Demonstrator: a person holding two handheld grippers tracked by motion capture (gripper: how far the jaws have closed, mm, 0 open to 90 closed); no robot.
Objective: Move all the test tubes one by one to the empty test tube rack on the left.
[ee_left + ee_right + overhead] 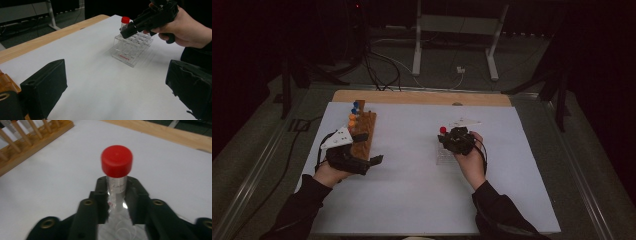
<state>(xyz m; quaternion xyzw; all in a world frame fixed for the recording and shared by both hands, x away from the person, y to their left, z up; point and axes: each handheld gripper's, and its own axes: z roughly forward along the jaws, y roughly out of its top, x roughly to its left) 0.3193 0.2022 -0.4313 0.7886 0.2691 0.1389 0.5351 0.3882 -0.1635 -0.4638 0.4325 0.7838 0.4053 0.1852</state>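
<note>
Right gripper view: right gripper (116, 195) clamped on red-capped tube (117, 180) just under cap, long axis upright, base seated in clear rack (132, 47). Left gripper (117, 95) wide open, empty, well apart beside wooden rack (362, 131). Straight lift next, probably.

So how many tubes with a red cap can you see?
1. The red-capped tube stands in the clear rack at the table's right, with the right gripper shut on it. The wooden rack at the left holds blue and orange caps; others may be hidden.
</note>
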